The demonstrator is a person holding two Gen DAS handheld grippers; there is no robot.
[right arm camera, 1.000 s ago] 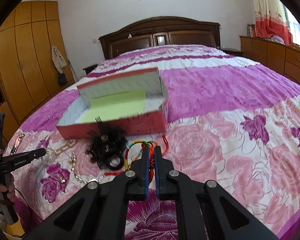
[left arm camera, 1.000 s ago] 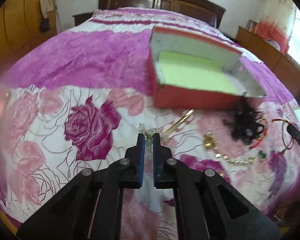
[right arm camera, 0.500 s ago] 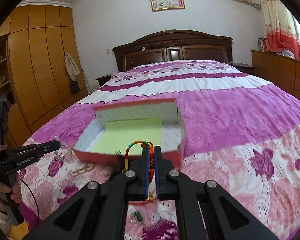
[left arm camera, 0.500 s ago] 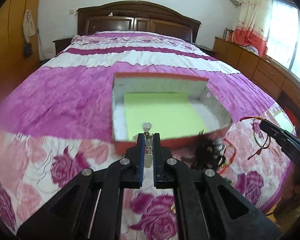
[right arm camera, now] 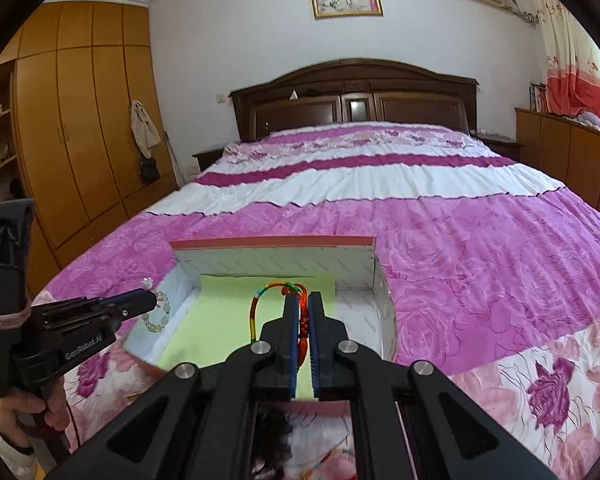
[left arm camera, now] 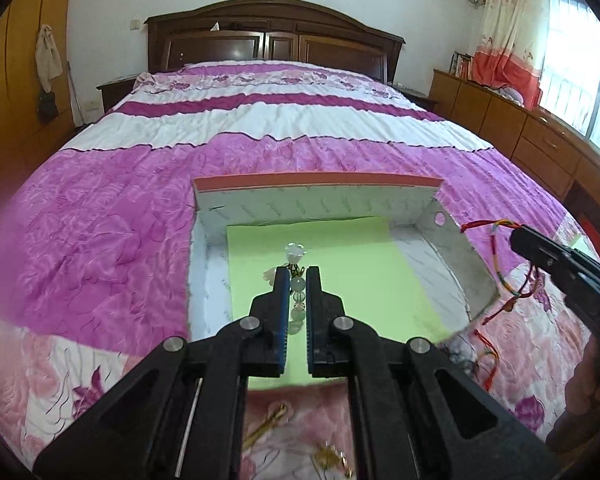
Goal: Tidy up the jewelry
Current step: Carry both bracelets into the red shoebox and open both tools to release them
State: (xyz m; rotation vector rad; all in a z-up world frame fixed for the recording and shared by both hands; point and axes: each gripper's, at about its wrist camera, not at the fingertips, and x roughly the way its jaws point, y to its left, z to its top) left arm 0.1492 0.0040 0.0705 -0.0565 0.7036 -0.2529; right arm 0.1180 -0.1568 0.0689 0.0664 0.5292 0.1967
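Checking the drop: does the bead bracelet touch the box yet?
Apart. The right wrist view shows the bead bracelet hanging from the shut left gripper, clear of the box wall.

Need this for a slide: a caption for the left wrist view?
Left gripper shut on a bead bracelet above the open box on the bed.

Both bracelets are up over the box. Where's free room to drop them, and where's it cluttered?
The green liner is bare right out to the box walls. Bedspread left of and beyond the box is also free. Crowded: the near strip in front, with a gold clip, gold chain and black hairpiece.
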